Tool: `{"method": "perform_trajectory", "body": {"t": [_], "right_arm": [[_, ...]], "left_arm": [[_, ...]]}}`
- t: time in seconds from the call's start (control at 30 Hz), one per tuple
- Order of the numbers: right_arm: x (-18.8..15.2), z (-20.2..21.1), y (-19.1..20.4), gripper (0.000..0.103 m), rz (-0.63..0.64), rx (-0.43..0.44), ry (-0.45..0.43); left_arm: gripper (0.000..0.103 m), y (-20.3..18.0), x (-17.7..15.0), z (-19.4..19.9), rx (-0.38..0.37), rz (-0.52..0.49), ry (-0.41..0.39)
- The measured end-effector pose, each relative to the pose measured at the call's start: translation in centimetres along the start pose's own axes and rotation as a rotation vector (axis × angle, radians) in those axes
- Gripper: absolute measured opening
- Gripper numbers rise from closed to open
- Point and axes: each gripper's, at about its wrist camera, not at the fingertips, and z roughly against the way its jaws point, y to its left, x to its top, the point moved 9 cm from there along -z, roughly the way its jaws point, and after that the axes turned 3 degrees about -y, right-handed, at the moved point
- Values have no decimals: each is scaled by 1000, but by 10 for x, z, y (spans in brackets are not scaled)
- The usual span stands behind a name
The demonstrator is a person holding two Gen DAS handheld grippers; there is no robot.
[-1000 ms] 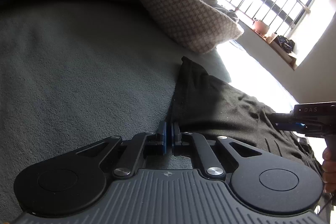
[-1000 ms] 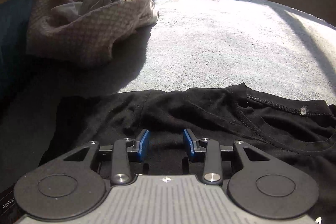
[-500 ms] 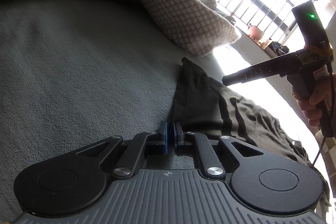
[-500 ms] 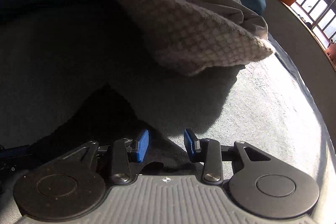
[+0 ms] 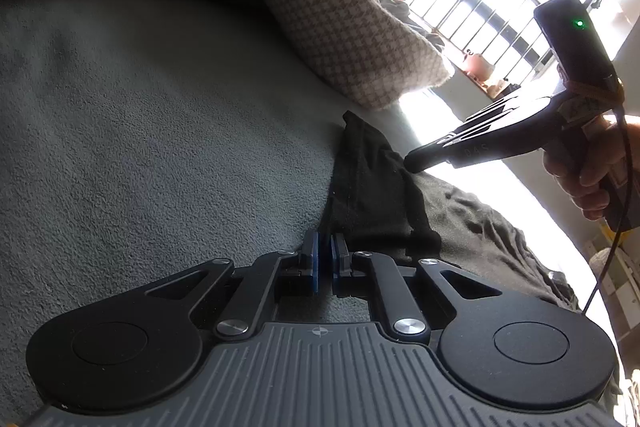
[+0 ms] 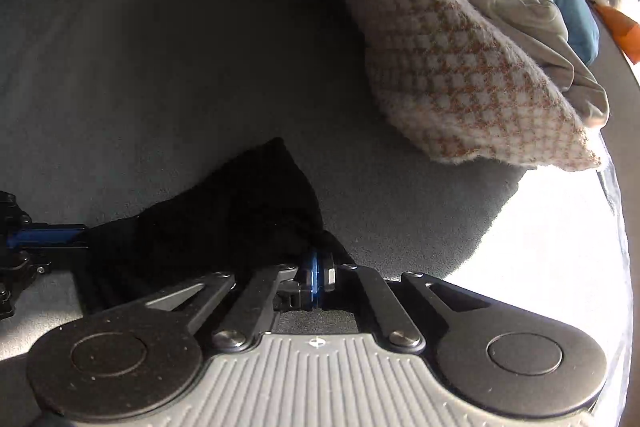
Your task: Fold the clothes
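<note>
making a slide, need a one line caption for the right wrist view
Right tool shut on the black garment's edge, on grey bedding near a checked blanket.

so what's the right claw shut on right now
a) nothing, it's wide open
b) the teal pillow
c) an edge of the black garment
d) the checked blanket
c: in the right wrist view the right claw has its blue pads pressed together on a pinch of the black garment, while the checked blanket lies apart, farther up the bed.
</note>
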Motion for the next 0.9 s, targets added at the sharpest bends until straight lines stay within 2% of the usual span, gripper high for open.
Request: {"method": "perform_trajectory", "body": {"t": [0.13, 0.2, 0.23, 0.3, 0.33, 0.4, 0.57, 0.6, 0.63, 0.67, 0.73, 0.83, 0.9], "right_arm": [[5, 13, 0, 0, -11, 9, -39], [5, 11, -11, 0, -21, -56, -45], [5, 9, -14, 1, -23, -63, -40], [4, 1, -15, 8, -23, -62, -14], [3, -3, -15, 22, -21, -62, 0], [-2, -10, -18, 35, -9, -84, 17], [-12, -21, -16, 33, -30, -67, 51], [-12, -20, -16, 28, -50, -54, 49], [-12, -18, -16, 8, -72, -39, 46], [-11, -15, -15, 0, -71, -38, 29], [-8, 1, -13, 0, -60, -44, -38], [-3, 23, -16, 0, -113, -40, -119], [-4, 24, -21, 0, -160, -47, -121]], "left_arm": [[8, 0, 0, 1, -5, -2, -1], [8, 1, 0, 1, -7, -3, -3], [8, 1, 0, 1, -9, -2, -3], [8, 2, -1, 1, -11, -2, -5], [8, 2, -1, 1, -12, -3, -7], [8, 2, -1, 1, -13, -4, -8], [8, 2, -2, 0, -13, -7, -9], [8, 2, -2, 0, -13, -7, -10], [8, 2, -2, 1, -14, -7, -10], [8, 2, -2, 1, -15, -6, -10], [8, 2, -3, 0, -17, -4, -11], [8, 1, -3, -2, -19, -1, -11], [8, 1, -4, -2, -18, 0, -11]]}}
